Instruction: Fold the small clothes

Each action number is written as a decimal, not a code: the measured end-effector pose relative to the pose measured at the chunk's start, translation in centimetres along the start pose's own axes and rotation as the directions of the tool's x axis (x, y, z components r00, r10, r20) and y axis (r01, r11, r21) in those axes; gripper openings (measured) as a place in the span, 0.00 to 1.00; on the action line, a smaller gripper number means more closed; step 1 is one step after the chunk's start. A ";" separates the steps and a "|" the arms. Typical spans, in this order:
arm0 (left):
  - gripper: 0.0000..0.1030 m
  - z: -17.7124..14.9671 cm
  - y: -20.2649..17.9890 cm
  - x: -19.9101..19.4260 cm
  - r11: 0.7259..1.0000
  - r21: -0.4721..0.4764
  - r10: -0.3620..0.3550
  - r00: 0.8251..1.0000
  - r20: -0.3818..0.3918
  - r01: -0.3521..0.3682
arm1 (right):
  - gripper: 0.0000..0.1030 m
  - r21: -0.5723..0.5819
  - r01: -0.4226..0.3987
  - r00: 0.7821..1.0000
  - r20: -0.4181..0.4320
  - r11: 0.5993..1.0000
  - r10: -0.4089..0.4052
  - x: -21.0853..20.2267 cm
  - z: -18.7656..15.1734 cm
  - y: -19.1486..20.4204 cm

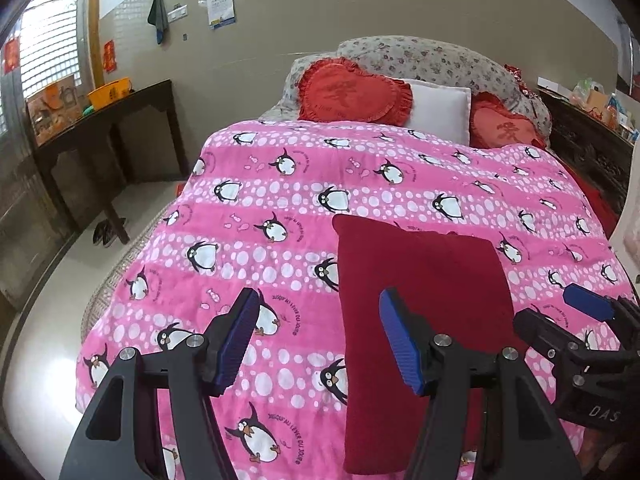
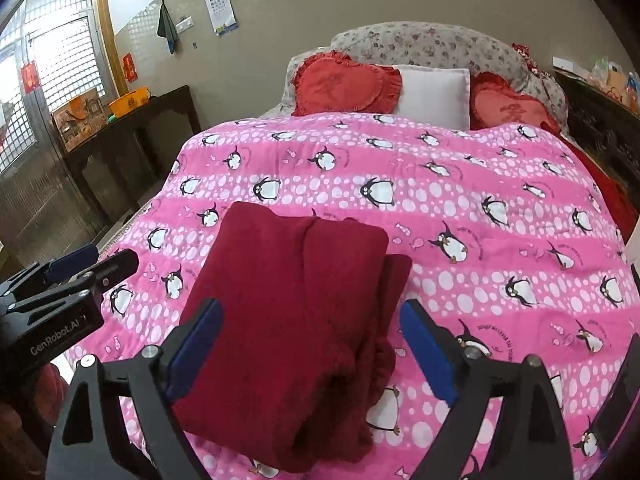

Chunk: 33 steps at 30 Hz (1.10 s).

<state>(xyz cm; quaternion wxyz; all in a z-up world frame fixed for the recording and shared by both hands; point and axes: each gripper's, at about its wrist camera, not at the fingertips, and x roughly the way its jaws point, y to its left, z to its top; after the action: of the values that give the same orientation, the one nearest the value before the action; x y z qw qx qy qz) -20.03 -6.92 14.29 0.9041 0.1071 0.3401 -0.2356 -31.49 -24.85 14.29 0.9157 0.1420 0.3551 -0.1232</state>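
1. Dark wood made up the side table at the far left, against the wall, with an orange basin on top.
2. Next came the left gripper, its blue-padded jaws spread wide and holding nothing, hovering over the near edge of the pink penguin quilt.
3. Right of that gripper's centre lay the dark red garment, folded into a long rectangle on the near part of the quilt. Its long axis ran from the near edge of the bed toward the pillows, tilting slightly left in the left wrist view. A narrower folded layer stuck out along its right side.
4. Over it hung the right gripper, jaws wide apart, one on each side of the garment and gripping nothing.
5. Heart-shaped red cushions and a white pillow sat at the bed's head.
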 end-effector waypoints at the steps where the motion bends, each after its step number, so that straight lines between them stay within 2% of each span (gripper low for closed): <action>1: 0.41 0.0 0.1 0.0 1.000 -0.001 0.001 1.000 0.001 -0.001 | 0.90 0.001 0.002 1.000 -0.004 1.000 -0.002 0.2 0.0 0.0; 33: 0.41 0.3 0.2 2.7 0.999 -0.017 -0.037 0.998 -0.054 0.036 | 0.90 0.020 0.052 0.997 -0.067 0.998 -0.050 2.6 0.2 -0.1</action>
<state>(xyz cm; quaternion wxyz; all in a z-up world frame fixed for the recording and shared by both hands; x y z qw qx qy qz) -18.00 -7.78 12.72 0.8909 0.1002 0.3682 -0.2462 -29.54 -25.35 12.64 0.8984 0.1470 0.3873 -0.1457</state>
